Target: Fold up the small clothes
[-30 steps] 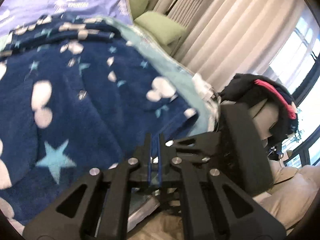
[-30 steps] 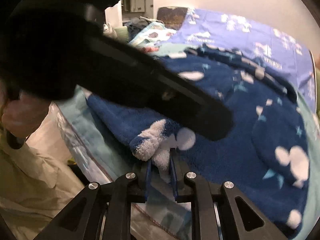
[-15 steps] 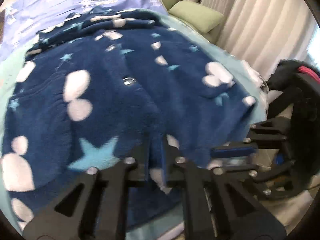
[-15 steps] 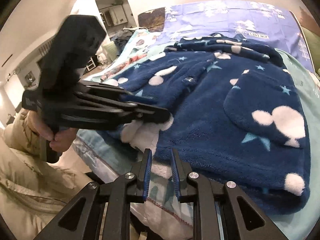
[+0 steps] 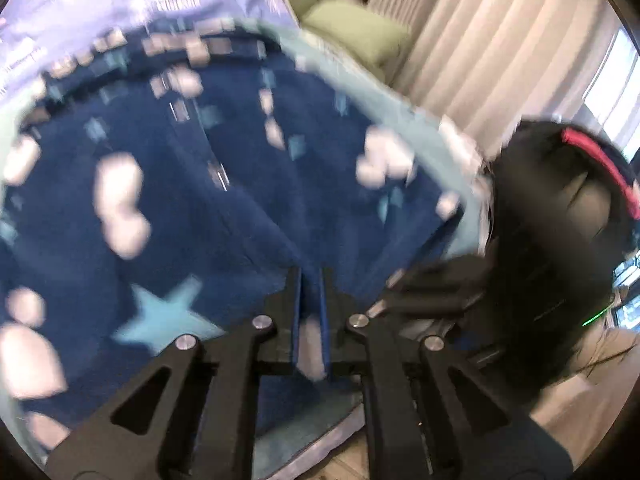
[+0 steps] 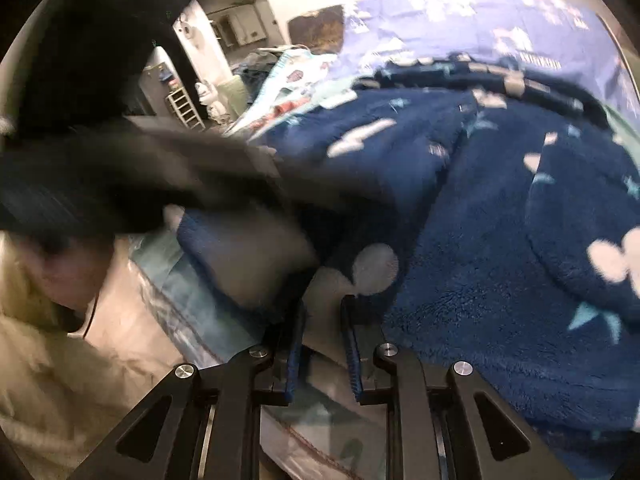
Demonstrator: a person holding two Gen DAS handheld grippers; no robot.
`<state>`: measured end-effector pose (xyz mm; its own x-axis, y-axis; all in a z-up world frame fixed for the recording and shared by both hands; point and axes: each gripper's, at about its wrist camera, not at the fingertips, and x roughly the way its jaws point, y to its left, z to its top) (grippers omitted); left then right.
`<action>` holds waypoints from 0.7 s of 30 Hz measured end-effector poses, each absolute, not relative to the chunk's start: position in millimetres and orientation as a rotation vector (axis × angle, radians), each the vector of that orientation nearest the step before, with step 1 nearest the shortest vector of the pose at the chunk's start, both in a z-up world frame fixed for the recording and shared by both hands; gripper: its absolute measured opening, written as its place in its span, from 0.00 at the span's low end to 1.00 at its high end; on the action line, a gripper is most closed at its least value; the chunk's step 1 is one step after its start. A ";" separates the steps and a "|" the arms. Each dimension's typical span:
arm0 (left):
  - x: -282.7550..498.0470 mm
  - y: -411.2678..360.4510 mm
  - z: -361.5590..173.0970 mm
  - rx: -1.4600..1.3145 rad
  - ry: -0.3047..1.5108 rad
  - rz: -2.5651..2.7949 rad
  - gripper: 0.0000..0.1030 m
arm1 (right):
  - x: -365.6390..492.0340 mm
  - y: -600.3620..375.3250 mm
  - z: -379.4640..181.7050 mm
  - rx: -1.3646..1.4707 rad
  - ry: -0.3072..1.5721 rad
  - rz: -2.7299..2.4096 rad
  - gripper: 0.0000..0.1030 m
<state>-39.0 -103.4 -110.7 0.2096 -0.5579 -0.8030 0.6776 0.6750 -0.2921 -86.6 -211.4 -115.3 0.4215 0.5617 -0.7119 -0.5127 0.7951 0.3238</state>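
Note:
A dark blue fleece garment point(image 5: 200, 208) with white blobs and pale blue stars lies spread on the bed; it also fills the right wrist view point(image 6: 480, 240). My left gripper point(image 5: 310, 280) is shut on the garment's near hem, with fleece pinched between the fingers. My right gripper point(image 6: 322, 308) is shut on the white-lined hem at the near edge. The left gripper's black body point(image 6: 140, 168) crosses the right wrist view, blurred. The right gripper's body point(image 5: 540, 248) shows blurred at the right of the left wrist view.
The bed has a pale teal sheet point(image 5: 400, 96) and a purple printed cover point(image 6: 500, 24) at the far side. Green pillows point(image 5: 356, 32) and beige curtains point(image 5: 500, 48) stand beyond. A cluttered room corner point(image 6: 224, 80) lies far left.
Both grippers have kept hold of the hem. The left gripper has swung and the view is blurred; its body now lies closer across the right wrist view.

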 end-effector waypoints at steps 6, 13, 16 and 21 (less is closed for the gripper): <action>-47.2 -79.3 -106.4 0.020 1.049 -0.905 0.16 | -109.6 -251.9 -108.3 0.050 0.968 0.584 0.19; -52.1 -16.9 -79.1 -0.007 0.961 -0.703 0.32 | -105.2 -265.6 -78.3 0.086 0.862 0.503 0.19; -48.5 21.7 -74.0 -0.014 0.899 -0.528 0.52 | -87.6 -244.2 -77.2 0.105 0.854 0.532 0.19; -51.9 79.1 -79.5 -0.047 0.890 -0.362 0.60 | -71.1 -198.3 -83.6 0.088 0.872 0.649 0.19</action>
<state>-51.9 79.1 -79.5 0.5729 -0.3284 -0.7510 0.2895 0.9383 -0.1894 -71.1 -198.3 -83.6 0.4655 0.5626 -0.6833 -0.4932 0.8059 0.3275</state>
